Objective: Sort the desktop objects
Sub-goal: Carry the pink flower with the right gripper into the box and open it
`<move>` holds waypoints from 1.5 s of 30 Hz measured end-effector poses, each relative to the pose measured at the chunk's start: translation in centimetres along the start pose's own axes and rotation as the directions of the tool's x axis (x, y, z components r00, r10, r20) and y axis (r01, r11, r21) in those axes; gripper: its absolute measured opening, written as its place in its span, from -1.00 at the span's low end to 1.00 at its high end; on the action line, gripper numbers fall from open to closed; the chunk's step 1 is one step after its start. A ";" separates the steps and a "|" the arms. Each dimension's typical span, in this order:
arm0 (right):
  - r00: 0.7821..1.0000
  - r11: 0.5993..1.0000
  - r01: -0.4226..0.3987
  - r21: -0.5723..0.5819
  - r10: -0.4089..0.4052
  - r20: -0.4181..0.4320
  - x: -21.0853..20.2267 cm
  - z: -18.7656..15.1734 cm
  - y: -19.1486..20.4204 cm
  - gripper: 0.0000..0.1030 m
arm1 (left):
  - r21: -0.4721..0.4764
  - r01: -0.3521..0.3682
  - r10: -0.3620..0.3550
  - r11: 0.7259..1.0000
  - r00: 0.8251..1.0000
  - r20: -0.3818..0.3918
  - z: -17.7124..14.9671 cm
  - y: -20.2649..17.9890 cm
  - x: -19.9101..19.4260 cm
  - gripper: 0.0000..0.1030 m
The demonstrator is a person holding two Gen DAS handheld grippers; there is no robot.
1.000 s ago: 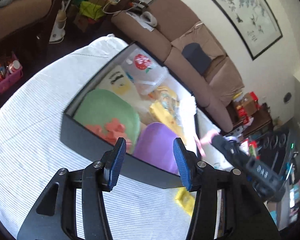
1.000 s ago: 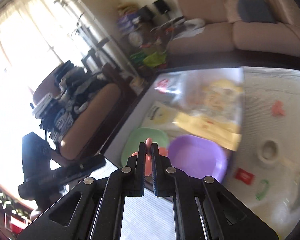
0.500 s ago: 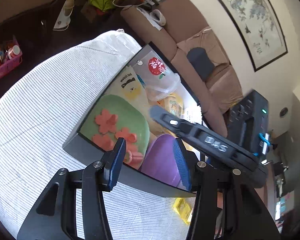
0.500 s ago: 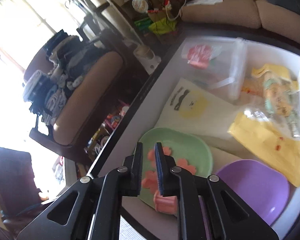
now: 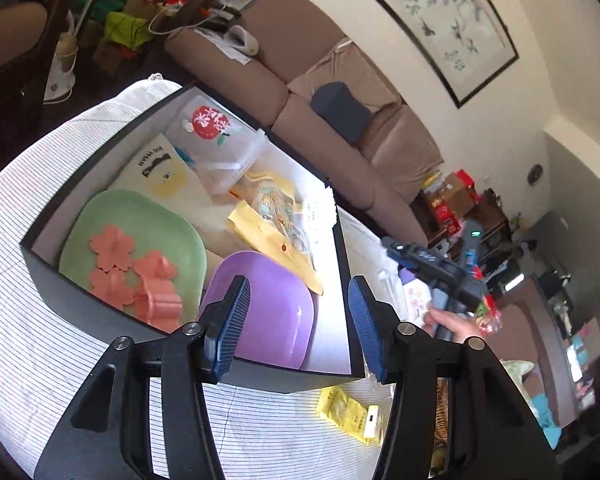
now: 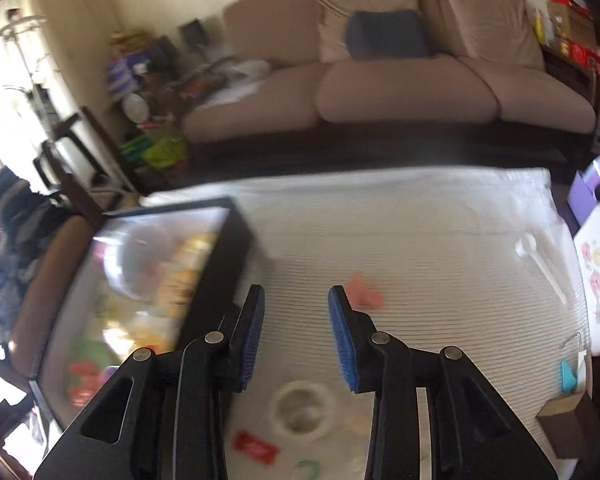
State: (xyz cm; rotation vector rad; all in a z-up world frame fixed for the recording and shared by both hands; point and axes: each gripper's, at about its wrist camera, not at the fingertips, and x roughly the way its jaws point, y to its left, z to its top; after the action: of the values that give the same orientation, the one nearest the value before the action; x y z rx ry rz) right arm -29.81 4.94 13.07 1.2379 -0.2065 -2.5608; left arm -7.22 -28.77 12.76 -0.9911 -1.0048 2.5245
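On the striped tablecloth [image 6: 420, 216], the black box [image 5: 112, 316] sits at the left, holding the green plate [image 5: 140, 220], the purple bowl [image 5: 276, 308], a yellow packet and a clear tub. The right tongs [image 6: 296, 336], a second ago pressed together on a pink flower piece over the green plate and half a second ago just parting there, are now spread and empty, and have swung right, out of the box, to face the open cloth. That piece seems to be delivered: four pink flowers [image 5: 134, 270] lie on the plate, so one more item is sorted. The left tongs [image 5: 296, 320] stay spread and empty, hovering at the near edge of the box over the purple bowl, little moved. Ahead of the right tongs, one more pink flower [image 6: 364, 294] lies on the cloth, just beyond the right fingertip, likely the next pick. Nearer lie a tape roll [image 6: 304, 408], a red tag [image 6: 256, 446] and a green clip [image 6: 312, 468], blurred; a white spoon [image 6: 540, 260] lies far right.
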 end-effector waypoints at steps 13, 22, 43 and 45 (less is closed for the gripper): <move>0.982 0.992 0.122 -0.018 -0.123 -0.143 11.2 0.3 -2.4 -0.85 | 0.018 -0.070 0.070 0.997 0.996 -0.047 -0.6 0.1 2.1 -0.06; 0.995 0.995 -0.101 -0.007 0.101 0.001 2.6 0.7 -0.2 -0.92 | -0.013 -0.010 0.009 1.000 0.999 -0.044 0.2 0.7 0.9 -0.05; 0.833 0.866 -0.482 -0.135 0.405 -0.377 6.5 -8.2 27.0 -0.91 | -0.148 -0.131 0.130 0.980 0.991 -0.019 3.0 7.0 -3.2 0.04; 0.838 0.879 -0.460 -0.123 0.385 -0.387 6.9 -8.5 26.8 -0.90 | -0.128 -0.167 0.165 0.978 0.986 -0.023 3.0 6.8 -3.0 0.04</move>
State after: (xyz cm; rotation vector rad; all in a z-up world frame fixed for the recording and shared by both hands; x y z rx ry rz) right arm -21.95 -22.72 9.39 1.3622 -0.1099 -1.8919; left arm -6.92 -36.64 11.25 -1.1716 -1.1385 2.6091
